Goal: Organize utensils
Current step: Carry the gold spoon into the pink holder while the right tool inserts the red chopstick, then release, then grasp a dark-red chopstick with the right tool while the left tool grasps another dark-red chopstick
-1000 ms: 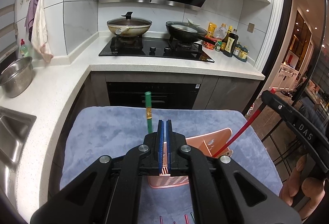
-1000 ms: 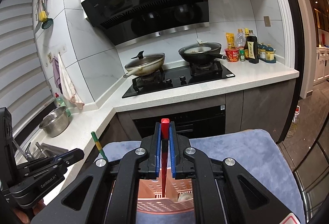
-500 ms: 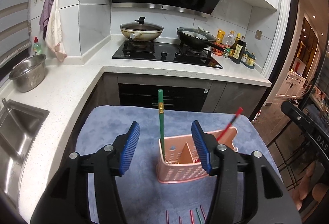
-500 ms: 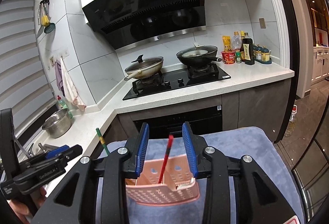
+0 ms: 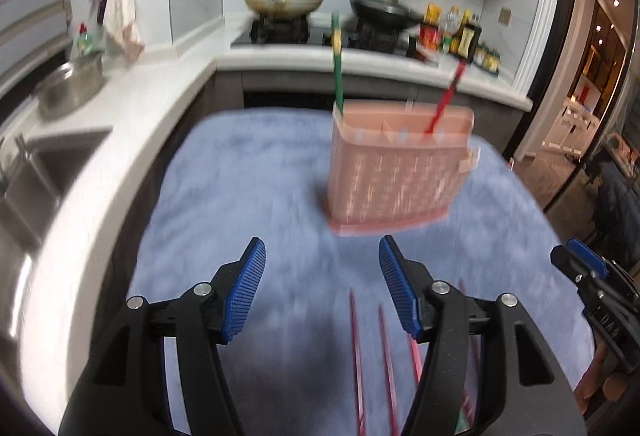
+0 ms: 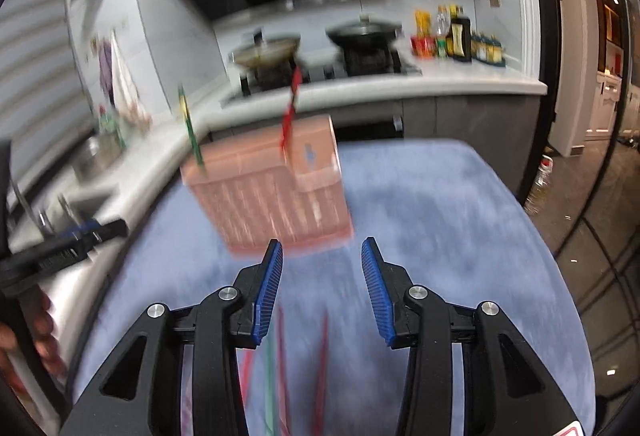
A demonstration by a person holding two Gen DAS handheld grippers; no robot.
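Our jaws on both sides are spread wide and hold nothing. The loose chopsticks (image 5: 356,360) lie flat on the blue cloth (image 5: 240,196), right under and between the jaws of the left gripper (image 5: 322,290) and the right gripper (image 6: 322,290). Their long way points away from us, toward the pink holder (image 5: 396,172). We think both grippers are about equally near. The holder stands ahead with a green stick (image 5: 337,64) and a red stick (image 5: 446,96) inside.

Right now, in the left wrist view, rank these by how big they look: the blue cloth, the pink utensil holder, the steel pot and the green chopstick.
1. blue cloth
2. pink utensil holder
3. steel pot
4. green chopstick, the slimmest

The pot stands farther off, so its real size against the holder is unsure.
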